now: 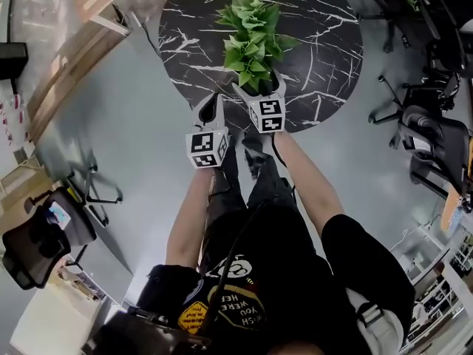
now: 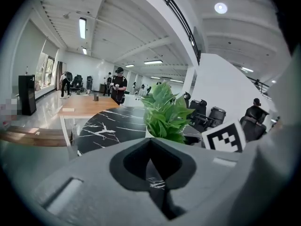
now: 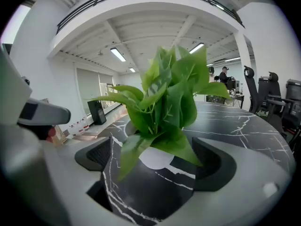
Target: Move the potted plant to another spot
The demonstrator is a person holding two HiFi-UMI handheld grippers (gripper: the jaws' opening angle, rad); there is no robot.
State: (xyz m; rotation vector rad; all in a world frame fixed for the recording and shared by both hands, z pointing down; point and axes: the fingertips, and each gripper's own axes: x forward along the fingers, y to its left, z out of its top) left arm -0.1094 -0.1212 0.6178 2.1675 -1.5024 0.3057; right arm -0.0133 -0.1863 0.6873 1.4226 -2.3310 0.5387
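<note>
- right gripper jaws spread wide, straddling the potted plant at the near edge of the table, looks set to clamp.
- left gripper pinched together, empty, idling just beside.

Round black marble table; office chairs right — wooden counter left.

The only legible words stand on the person's black shirt: white print reading "WISH YOU WERE HERE", seen upside down. Just left of that print, a yellow diamond sign graphic carries lettering too small to read
</note>
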